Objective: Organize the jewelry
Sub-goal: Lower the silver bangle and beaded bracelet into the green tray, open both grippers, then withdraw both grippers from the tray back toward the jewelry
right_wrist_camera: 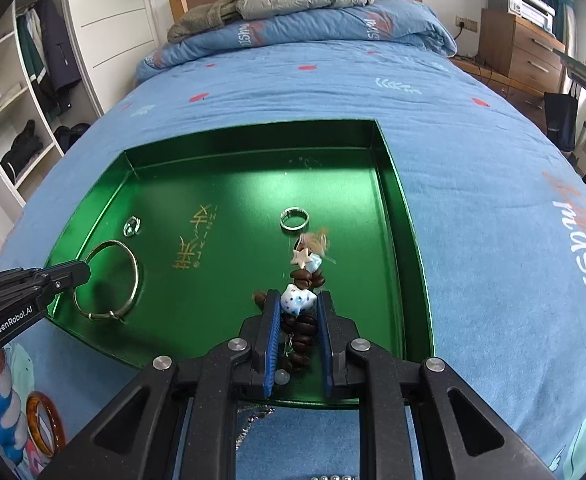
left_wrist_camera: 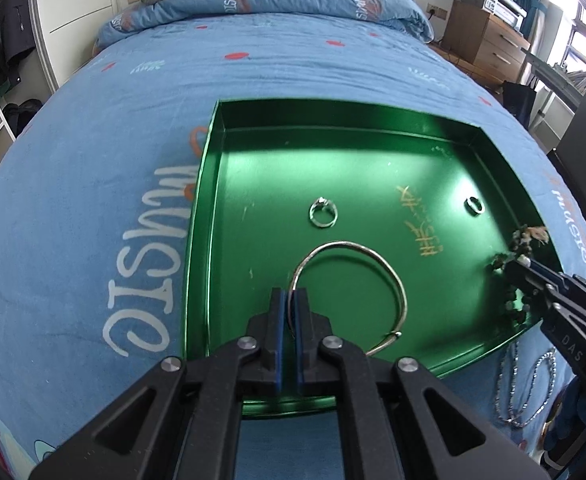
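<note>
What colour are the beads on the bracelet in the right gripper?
Mostly dark brown, with pale blue-spotted and cream star charms on the beaded bracelet; clearest in the right wrist view.

amber bangle (right_wrist_camera: 45, 426): partly cut off | bead bracelet (right_wrist_camera: 301, 320) tip: motion-blurred

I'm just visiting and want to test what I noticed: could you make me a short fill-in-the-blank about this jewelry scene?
1. The jewelry is being gathered in a shiny ____ tray lying on the bed.
2. The left gripper is shut on a thin silver ____.
3. The right gripper holds a beaded bracelet.
4. ____ small rings lie loose in the tray.

Missing words: green; bangle; two
</note>
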The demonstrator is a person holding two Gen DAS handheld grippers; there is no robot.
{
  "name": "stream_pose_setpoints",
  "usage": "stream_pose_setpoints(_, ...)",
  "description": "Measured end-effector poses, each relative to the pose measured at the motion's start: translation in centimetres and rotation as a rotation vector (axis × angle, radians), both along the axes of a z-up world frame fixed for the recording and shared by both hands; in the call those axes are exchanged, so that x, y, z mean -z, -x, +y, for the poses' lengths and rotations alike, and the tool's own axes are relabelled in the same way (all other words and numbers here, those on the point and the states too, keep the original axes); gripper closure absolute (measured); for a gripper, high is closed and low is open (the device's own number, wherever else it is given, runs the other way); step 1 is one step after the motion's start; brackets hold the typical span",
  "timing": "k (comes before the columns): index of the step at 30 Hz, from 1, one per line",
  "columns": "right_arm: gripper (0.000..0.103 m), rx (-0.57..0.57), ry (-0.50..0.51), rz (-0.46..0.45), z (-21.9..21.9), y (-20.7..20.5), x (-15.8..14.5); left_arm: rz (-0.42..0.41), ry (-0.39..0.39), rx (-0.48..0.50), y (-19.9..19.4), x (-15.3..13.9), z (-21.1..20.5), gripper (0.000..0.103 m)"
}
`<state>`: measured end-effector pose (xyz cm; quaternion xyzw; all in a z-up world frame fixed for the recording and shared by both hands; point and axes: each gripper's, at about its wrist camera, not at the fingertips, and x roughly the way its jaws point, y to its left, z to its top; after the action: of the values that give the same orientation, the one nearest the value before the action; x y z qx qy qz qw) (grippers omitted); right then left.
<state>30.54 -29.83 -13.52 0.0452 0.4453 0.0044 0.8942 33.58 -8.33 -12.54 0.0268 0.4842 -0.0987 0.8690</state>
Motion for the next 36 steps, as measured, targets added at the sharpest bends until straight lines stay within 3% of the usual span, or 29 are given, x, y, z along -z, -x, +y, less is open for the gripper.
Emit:
stream_pose_setpoints(11, 0.081, -0.009, 0.024, 0.006, 0.5, -0.1, 0.0, -0.024, -0.015, -0.002, 0.2, 0.0, -0.2, 0.098)
stream_pose_setpoints(16, 0.059, -0.020, 0.027, 0.000, 0.7, 0.1, -0.6, -0.050, -0.007, 0.008, 0.7, -1.0, 0.1, 0.095)
stream_pose_setpoints(18, 0.057, -0.026, 0.029, -0.014, 0.9, 0.5, -1.2, -0.066, 0.001, 0.014, 1.0, -1.8, 0.2, 0.090)
stream_pose_setpoints(21, 0.054, -0.031, 0.037, -0.045, 1.1, 1.2, -2.6, -0.105, 0.013, 0.016, 1.8, -3.4, 0.2, 0.075)
stream_pose_setpoints(24, 0.050, -0.034, 0.038, -0.085, 1.3, 2.1, -4.4, -0.145, 0.029, 0.024, 3.0, -5.1, 0.2, 0.070)
stream_pose_setpoints(36, 0.044, -0.060, 0.022, -0.229, 2.7, 7.6, -11.2, -0.353, 0.010, 0.026, 8.7, -10.8, 0.9, 0.070)
